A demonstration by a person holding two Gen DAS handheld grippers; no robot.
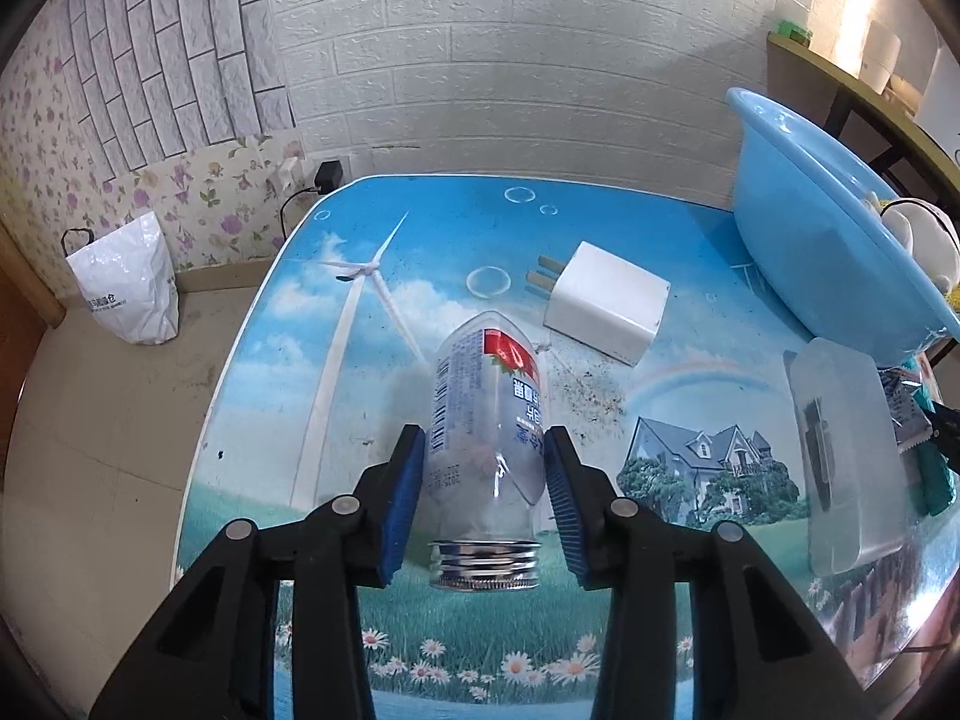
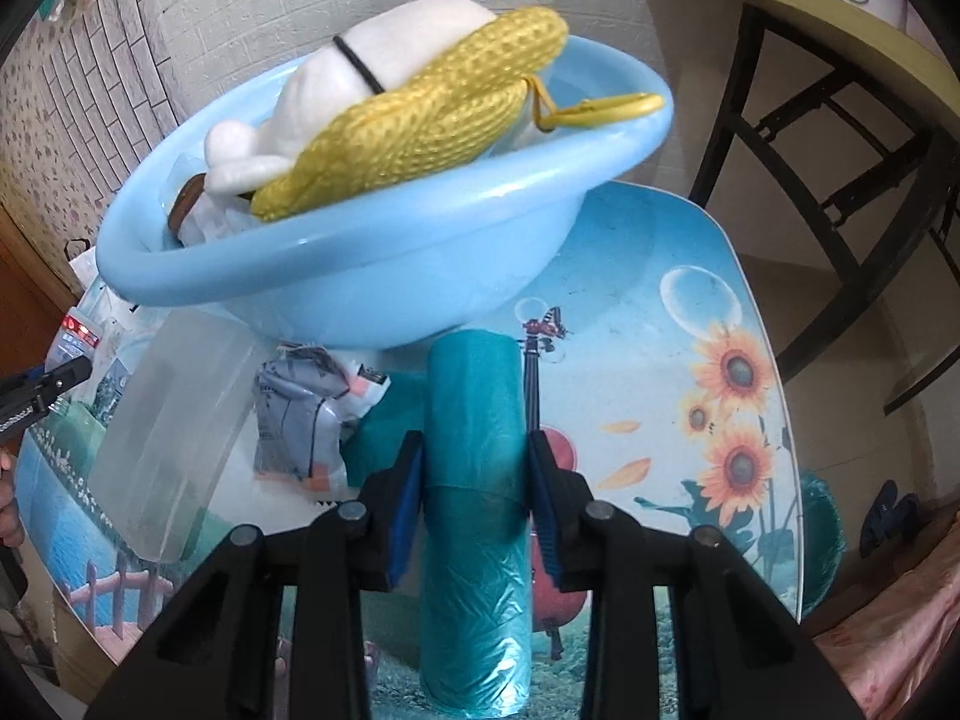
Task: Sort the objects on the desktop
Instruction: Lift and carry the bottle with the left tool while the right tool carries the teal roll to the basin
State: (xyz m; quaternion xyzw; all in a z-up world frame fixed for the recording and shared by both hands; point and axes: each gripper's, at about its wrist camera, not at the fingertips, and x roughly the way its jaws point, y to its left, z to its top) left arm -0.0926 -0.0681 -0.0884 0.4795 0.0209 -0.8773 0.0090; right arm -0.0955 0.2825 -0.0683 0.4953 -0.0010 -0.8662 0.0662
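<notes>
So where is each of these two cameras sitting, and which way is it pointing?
Left wrist view: rides on the left gripper, looking forward along its fingers over the table toward the brick wall; the gripper's blue pads clamp a clear bottle.
Right wrist view: rides on the right gripper, facing the blue basin; its pads clamp a teal bag roll, and the left gripper shows at the left edge.
Shared: the basin, the frosted plastic box and the printed table.
</notes>
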